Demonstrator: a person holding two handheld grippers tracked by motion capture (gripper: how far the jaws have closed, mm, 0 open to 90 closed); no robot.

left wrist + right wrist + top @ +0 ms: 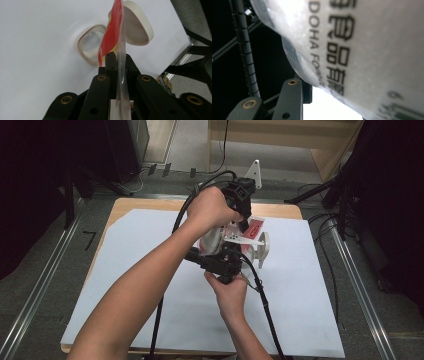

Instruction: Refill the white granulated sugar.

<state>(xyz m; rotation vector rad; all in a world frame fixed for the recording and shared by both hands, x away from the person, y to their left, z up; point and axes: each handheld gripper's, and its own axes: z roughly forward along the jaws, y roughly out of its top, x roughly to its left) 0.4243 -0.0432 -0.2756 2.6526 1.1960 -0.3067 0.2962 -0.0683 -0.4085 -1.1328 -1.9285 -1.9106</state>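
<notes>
Left gripper (117, 65) closed on the thin sealed edge of a clear pouch (121, 62) with a red label, held above the white sheet (150, 285) covering the worktop; behind the pouch, a small clear container (88, 46) and its round lid (136, 25) lying on the sheet. Right of that, nearer the person, right gripper (227, 265) pressed against the pouch's printed side (367, 50); whether closed on it, cannot tell. Probably light, soft and slippery film, apt to sag and crumple; best pinched at the flat seam, not the bulging middle
</notes>
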